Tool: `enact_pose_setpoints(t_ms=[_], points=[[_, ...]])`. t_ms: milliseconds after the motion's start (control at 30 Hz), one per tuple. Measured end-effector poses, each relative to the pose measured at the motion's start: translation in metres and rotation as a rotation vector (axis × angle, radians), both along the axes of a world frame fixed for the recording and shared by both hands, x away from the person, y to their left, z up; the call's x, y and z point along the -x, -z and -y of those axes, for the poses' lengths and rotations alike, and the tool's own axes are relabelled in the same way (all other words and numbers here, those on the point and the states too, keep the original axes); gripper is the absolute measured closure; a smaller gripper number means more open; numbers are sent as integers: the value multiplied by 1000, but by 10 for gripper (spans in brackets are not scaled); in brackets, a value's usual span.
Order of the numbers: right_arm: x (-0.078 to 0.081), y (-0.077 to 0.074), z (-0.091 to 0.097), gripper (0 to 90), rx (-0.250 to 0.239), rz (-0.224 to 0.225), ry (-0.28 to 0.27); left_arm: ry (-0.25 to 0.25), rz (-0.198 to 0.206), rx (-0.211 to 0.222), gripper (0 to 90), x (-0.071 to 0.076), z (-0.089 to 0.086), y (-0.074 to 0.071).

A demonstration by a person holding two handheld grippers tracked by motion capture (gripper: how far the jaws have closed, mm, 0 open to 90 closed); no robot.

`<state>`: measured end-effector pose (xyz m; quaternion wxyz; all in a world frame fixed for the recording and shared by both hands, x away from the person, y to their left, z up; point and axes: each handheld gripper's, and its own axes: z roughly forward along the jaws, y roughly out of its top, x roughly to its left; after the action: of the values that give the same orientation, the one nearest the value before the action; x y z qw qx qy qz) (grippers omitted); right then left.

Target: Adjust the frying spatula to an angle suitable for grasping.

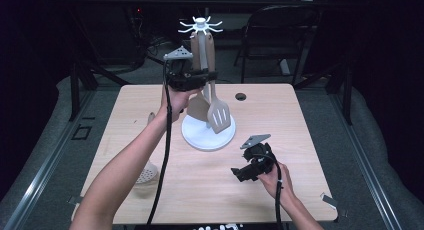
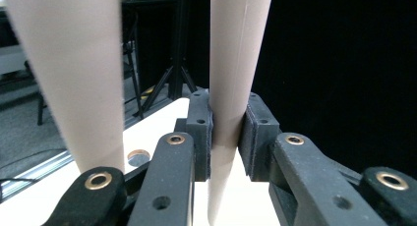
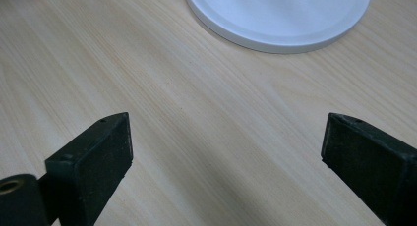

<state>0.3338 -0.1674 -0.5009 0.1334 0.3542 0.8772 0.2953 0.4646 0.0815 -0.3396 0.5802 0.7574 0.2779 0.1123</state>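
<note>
left gripper: fingers clamped on spatula handle; right gripper: fingers apart

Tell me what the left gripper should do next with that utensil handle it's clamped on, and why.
Probably lift slightly: the left gripper is shut on the slotted spatula's handle, which hangs from the white rack's hooks. Raising it should unhook it.

A beige slotted spatula hangs upright on the white stand at the table's middle, blade down above the round base, its tapered handle seemingly pinched between pads.
</note>
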Motion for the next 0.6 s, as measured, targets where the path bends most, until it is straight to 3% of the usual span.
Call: enact_pose_setpoints(t_ms=[233, 500, 600], points=[[0, 1, 0, 49, 2, -4, -2, -46, 7, -19, 767, -6, -2, 0], [0, 1, -1, 50, 8, -6, -1, -96, 38, -78, 762, -4, 0, 0], [0, 2, -1, 54, 8, -10, -5, -102, 36, -75, 715, -2, 0, 0]])
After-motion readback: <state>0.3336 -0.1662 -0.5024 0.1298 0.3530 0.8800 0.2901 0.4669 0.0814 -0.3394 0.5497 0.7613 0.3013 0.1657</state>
